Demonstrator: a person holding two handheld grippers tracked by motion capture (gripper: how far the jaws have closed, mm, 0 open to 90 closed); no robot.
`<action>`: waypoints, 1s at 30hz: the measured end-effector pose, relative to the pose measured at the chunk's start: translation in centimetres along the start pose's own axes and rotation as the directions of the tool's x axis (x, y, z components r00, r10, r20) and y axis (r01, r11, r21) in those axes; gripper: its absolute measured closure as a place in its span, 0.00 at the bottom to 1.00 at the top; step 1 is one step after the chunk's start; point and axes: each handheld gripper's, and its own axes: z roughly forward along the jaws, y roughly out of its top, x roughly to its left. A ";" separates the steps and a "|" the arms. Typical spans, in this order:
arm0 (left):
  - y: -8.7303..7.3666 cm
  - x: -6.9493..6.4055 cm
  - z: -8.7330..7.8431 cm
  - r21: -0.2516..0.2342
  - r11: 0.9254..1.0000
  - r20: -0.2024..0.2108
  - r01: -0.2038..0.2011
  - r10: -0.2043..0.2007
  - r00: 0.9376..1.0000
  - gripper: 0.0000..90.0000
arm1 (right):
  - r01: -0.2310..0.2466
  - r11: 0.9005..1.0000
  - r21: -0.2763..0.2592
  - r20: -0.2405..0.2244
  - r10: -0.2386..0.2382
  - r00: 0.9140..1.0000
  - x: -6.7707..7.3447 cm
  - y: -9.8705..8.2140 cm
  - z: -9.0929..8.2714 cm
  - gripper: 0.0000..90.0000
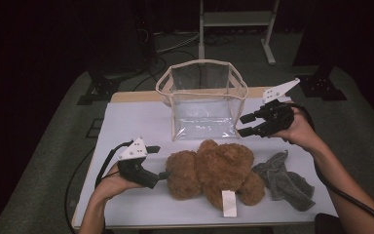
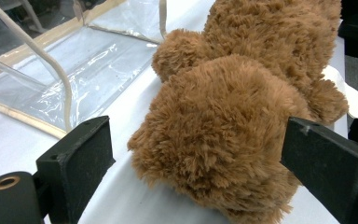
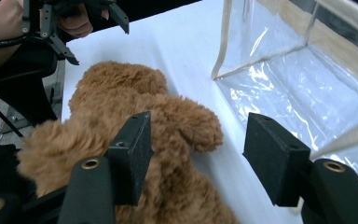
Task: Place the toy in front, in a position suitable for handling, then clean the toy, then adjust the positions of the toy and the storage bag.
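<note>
A brown plush teddy bear (image 1: 214, 168) lies on the white table (image 1: 136, 122), with a white tag (image 1: 229, 202) at its near side. My left gripper (image 1: 158, 163) rests low at the bear's left end. Its jaws stand open around the fluffy round head (image 2: 214, 140), and the pads do not press on the fur. My right gripper (image 1: 246, 124) hovers open above the table, right of the clear bag (image 1: 202, 100), with nothing between its jaws. In the right gripper view the bear (image 3: 121, 116) lies below the open jaws of the right gripper (image 3: 196, 154).
The clear plastic bag with beige trim stands open-topped behind the bear; its wall (image 2: 74, 60) and its side (image 3: 284, 70) show close by. A grey cloth (image 1: 285, 180) lies crumpled right of the bear. Dark floor and stand legs surround the table.
</note>
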 end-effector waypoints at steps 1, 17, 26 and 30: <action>0.1 0.0 -0.1 0.004 1.000 0.000 -0.005 0.005 1.000 0.07 | 0.003 1.000 0.008 0.001 -0.003 1.000 -0.1 0.4 0.2 0.45; 0.2 -0.1 -0.4 0.018 1.000 -0.001 -0.015 0.015 1.000 0.07 | 0.046 0.999 0.029 -0.039 -0.045 0.998 -0.5 3.0 2.2 0.45; 0.2 0.1 -0.6 0.015 1.000 0.001 -0.011 0.011 1.000 0.07 | 0.054 0.998 0.030 -0.044 -0.053 0.998 -0.9 3.9 2.6 0.45; 0.1 0.1 -0.5 0.017 1.000 0.008 -0.011 0.011 1.000 0.07 | 0.053 0.998 0.035 -0.051 -0.052 0.997 -1.0 4.0 3.0 0.45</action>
